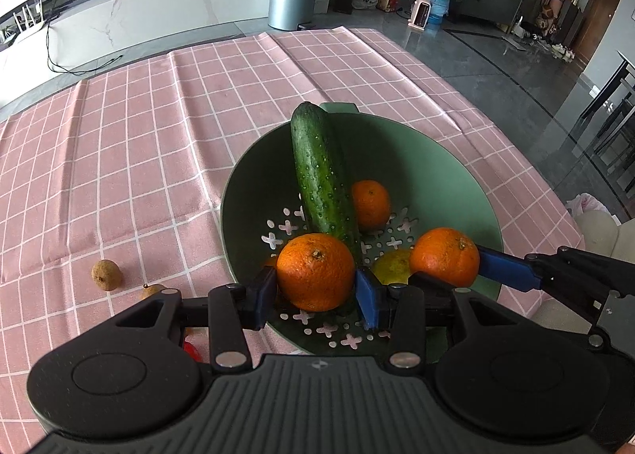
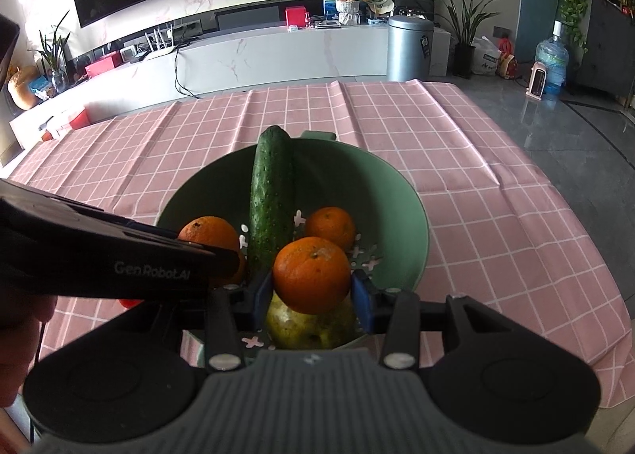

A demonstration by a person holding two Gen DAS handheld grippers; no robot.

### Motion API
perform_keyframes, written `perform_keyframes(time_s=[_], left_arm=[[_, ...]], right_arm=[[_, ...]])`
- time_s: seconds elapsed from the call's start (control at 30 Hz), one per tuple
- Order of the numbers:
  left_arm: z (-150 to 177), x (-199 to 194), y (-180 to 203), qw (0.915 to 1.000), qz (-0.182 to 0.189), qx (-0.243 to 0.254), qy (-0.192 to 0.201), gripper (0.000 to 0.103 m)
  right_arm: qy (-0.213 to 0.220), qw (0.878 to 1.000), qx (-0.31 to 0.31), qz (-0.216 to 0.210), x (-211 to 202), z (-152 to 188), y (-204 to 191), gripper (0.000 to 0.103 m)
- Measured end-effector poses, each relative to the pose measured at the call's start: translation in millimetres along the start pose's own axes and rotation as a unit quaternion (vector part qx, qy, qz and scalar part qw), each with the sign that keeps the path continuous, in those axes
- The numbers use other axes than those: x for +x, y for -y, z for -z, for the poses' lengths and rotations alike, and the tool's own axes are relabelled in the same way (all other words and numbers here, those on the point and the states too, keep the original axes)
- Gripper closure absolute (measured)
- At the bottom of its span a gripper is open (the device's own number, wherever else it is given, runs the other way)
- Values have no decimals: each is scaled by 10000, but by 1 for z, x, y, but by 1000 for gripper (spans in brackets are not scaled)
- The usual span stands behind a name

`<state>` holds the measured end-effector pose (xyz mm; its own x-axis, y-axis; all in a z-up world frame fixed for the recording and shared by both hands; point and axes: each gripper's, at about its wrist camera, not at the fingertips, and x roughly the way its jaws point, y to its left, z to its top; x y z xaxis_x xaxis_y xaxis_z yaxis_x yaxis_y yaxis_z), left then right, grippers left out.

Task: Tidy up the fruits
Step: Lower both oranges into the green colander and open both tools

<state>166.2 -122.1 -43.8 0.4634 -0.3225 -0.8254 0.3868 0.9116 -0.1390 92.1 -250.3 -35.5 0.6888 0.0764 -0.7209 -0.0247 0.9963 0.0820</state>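
A green colander bowl (image 1: 448, 176) (image 2: 401, 212) stands on the pink checked cloth. In it a cucumber (image 1: 321, 172) (image 2: 272, 196) leans on the far rim, beside a small orange (image 1: 371, 204) (image 2: 331, 226) and a yellow-green fruit (image 1: 391, 267) (image 2: 313, 325). My left gripper (image 1: 315, 295) (image 2: 210, 251) is shut on an orange (image 1: 315, 271) (image 2: 208, 233) low inside the bowl. Close to its right, my right gripper (image 2: 311, 295) (image 1: 456, 271) is shut on a second orange (image 2: 311, 275) (image 1: 444, 255), just above the yellow-green fruit.
Two small brown fruits (image 1: 106, 274) (image 1: 152, 289) lie on the cloth left of the bowl, and a red item (image 1: 192, 351) shows under my left gripper. The table's edge (image 2: 555, 184) runs close on the right. A bin (image 2: 408, 47) stands beyond the far edge.
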Motion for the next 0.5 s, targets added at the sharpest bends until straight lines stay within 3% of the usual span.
perform_keyframes(time_s=[0.23,0.37,0.5], left_arm=[[-1,-5,1,10000,30,-36,70,51],[-3,-16,3,9998,11,6,220,49],[-1,-32,5,9991,-11,86,417,46]], right_arm=[[24,9999,-18,96,-3,0,0,63],[146,9997,45,212,-9,-3,1,50],[269,9994,28,231,-18,-4,-3,49]])
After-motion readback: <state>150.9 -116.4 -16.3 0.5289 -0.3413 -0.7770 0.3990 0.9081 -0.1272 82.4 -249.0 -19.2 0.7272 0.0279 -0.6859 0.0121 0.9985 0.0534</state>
